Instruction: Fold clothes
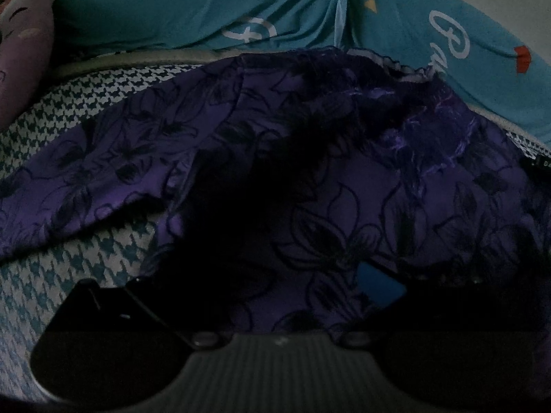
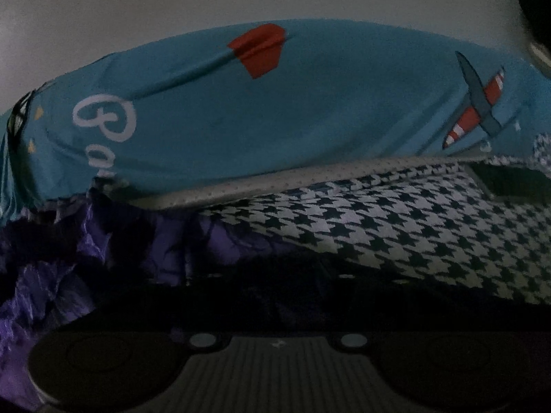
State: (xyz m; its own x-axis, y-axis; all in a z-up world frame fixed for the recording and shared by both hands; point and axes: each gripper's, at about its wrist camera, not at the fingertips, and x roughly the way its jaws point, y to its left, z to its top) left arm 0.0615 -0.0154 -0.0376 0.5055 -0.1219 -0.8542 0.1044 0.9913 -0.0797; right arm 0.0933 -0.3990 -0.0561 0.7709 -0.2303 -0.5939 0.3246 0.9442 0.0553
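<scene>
A purple garment (image 1: 310, 179) with a dark flower print lies crumpled on the houndstooth bed sheet (image 1: 86, 275), with a frilled edge at its far side. My left gripper (image 1: 258, 282) hangs low over the garment's near part. Its fingers stand wide apart, a black one at the left (image 1: 137, 292) and a blue pad (image 1: 378, 285) at the right, with cloth lying between them. In the right wrist view the same garment (image 2: 51, 275) fills the lower left. The right gripper's fingers are lost in a dark band, and only its body (image 2: 275, 371) shows.
Two teal printed pillows (image 1: 206, 7) (image 2: 275, 110) lie along the far side of the bed, above a grey mat edge (image 2: 275, 179). A pink plush (image 1: 24, 51) sits at the far left. A dark flat object (image 2: 509, 182) rests on the sheet (image 2: 413, 227) at the right.
</scene>
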